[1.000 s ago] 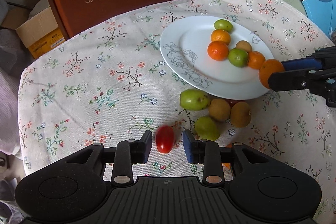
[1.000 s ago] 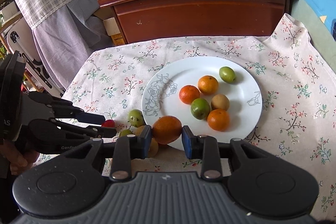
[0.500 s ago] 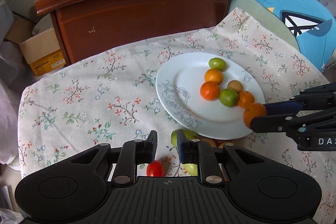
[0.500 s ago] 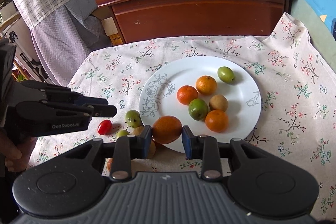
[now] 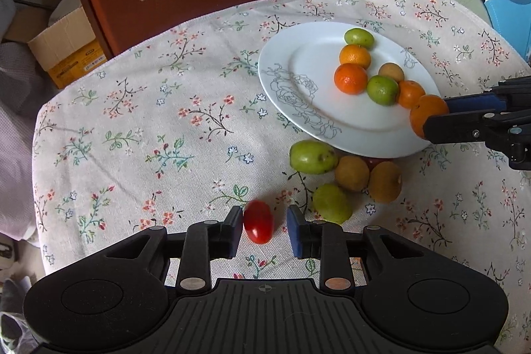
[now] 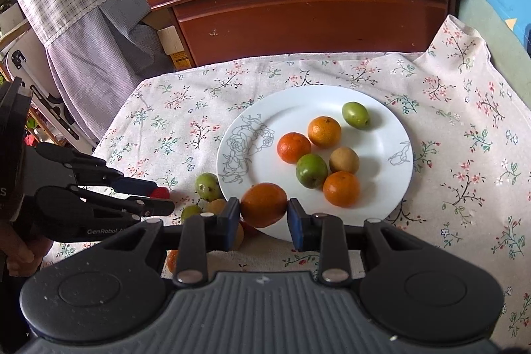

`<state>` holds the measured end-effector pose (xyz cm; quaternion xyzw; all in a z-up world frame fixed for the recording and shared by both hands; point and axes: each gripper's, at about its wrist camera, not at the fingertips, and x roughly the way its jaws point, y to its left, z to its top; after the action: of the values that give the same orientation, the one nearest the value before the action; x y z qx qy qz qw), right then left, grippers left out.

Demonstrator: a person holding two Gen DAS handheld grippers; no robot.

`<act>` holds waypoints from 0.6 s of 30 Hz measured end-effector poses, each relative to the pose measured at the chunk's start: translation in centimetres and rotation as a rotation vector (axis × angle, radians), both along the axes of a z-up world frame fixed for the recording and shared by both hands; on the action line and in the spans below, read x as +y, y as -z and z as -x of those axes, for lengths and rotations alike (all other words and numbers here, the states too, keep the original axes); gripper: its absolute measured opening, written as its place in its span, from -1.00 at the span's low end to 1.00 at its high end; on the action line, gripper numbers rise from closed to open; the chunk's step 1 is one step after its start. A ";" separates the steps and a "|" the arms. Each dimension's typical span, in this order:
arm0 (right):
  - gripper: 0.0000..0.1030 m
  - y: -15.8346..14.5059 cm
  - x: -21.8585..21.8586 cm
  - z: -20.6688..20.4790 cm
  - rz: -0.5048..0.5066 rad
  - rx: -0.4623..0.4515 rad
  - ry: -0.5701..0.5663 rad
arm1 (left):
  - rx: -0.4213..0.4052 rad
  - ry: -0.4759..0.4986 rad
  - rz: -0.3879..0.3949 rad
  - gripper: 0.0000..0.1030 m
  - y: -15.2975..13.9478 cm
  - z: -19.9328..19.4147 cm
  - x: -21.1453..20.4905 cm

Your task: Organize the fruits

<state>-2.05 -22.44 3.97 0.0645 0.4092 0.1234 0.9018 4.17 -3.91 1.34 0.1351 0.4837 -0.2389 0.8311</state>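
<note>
Left tool (image 5: 264, 226) opening, jaws straddling cherry tomato (image 5: 258, 221) lying on worktop cloth (image 5: 149, 128), right pad clear of it. Right tool (image 6: 264, 216) clamping orange (image 6: 264, 204) over near rim of plate (image 6: 403, 135).

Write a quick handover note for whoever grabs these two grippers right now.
Left gripper: jaws opening around the cherry tomato on the cloth, not gripped.
Right gripper: shut on an orange at the plate's near rim.
Done: six fruits on the plate.
Left: set down the orange, then move the tomato and the green and brown fruits beside the plate.
</note>
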 end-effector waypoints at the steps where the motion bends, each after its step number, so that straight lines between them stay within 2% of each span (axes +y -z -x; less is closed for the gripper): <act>1: -0.39 0.0 0.0 0.0 -0.001 -0.001 0.000 | 0.004 0.000 -0.004 -0.46 0.2 0.0 0.0; 5: -0.39 -0.1 0.1 0.1 -0.002 -0.004 -0.006 | -0.003 0.002 0.001 -0.51 0.4 0.1 0.0; 7: -0.39 0.0 0.1 0.0 0.000 -0.002 -0.004 | -0.011 -0.007 0.005 -0.66 0.3 0.1 0.1; 8: -0.39 0.0 0.1 0.0 0.001 -0.002 -0.002 | -0.017 -0.010 0.009 -0.66 0.2 0.0 0.1; 14: -0.39 0.1 -0.1 -0.1 0.000 -0.002 0.002 | -0.084 -0.022 0.080 -0.66 -1.9 -0.5 -0.6; 18: -0.39 0.2 -0.2 -0.5 0.007 0.000 0.008 | -0.102 -0.040 0.172 -0.66 -3.3 -1.6 -0.9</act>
<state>-1.57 -22.64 3.80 0.0630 0.4093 0.1182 0.9025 5.80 -4.84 4.68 0.0656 0.4209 -0.2560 0.8677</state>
